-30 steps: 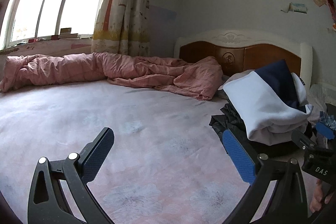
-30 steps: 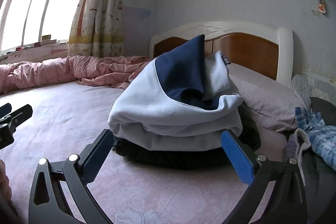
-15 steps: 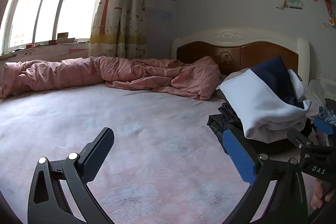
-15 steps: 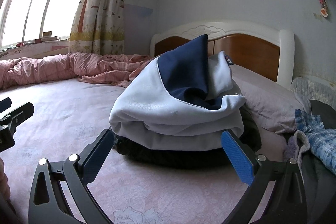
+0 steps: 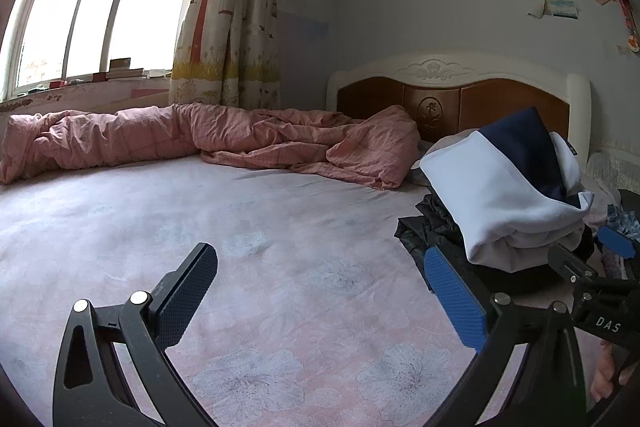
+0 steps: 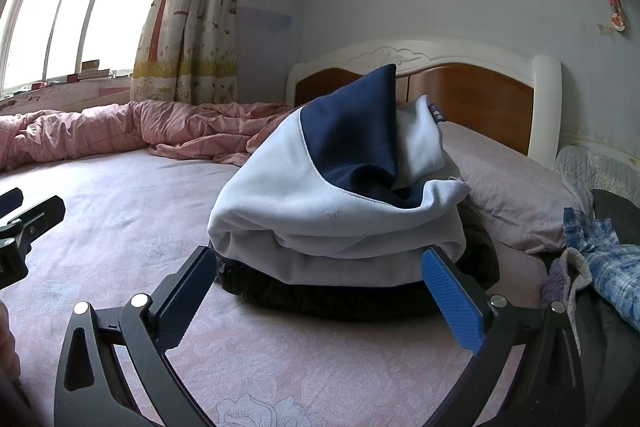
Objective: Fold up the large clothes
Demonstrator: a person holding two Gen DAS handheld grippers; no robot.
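A white and navy garment (image 6: 320,203) lies bundled on top of a black garment (image 6: 344,301) on the pink floral bed sheet (image 6: 120,211). My right gripper (image 6: 320,259) is open just in front of the pile, its fingers level with the pile's lower edge and holding nothing. In the left wrist view the same white and navy garment (image 5: 504,195) sits at the right over the black garment (image 5: 428,231). My left gripper (image 5: 320,263) is open over bare sheet, left of the pile. The right gripper's blue pad (image 5: 618,241) shows at the far right edge.
A rumpled pink duvet (image 5: 208,143) runs along the far side under the window. The wooden headboard (image 6: 472,83) and a grey pillow (image 6: 508,187) lie behind the pile. A blue plaid cloth (image 6: 608,267) and dark clothes sit at the right. Open sheet (image 5: 160,211) spreads to the left.
Both grippers have crept slightly forward and lower toward the bed. The pile has not moved, and both grippers stay open.
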